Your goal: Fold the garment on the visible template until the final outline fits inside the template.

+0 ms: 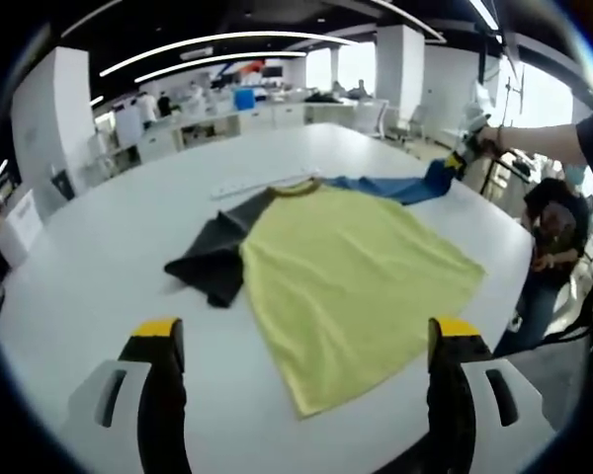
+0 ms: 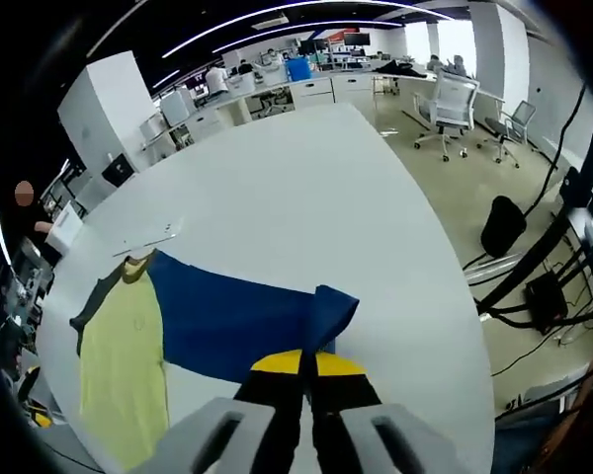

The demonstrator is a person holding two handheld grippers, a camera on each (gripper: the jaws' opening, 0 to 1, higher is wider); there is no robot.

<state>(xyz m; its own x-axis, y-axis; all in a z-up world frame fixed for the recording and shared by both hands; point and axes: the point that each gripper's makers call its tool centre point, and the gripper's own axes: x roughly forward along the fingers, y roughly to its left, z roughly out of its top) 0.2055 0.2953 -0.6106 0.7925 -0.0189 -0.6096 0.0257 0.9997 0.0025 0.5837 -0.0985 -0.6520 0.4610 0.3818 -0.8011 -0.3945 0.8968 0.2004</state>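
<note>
A shirt with a yellow body (image 1: 351,276), a dark grey sleeve (image 1: 212,259) and a long blue sleeve (image 1: 390,186) lies flat on the white table (image 1: 99,267). My left gripper (image 1: 306,331) hovers open over the shirt's near hem, its yellow-tipped fingers (image 1: 158,328) wide apart. My right gripper (image 2: 304,363) is shut on the cuff of the blue sleeve (image 2: 237,316) and holds it stretched out toward the table's edge. That same right gripper (image 1: 466,150) appears at the far end of the blue sleeve, held by a person's arm. The yellow body (image 2: 124,365) lies beyond.
A thin white strip (image 1: 262,185) lies just past the collar, the same white strip (image 2: 150,237) showing by the collar. The table's edge (image 2: 445,296) runs close to my right gripper. Office chairs (image 2: 453,104), a black bin (image 2: 502,225) and cables stand on the floor. A person (image 1: 558,232) stands beside the table.
</note>
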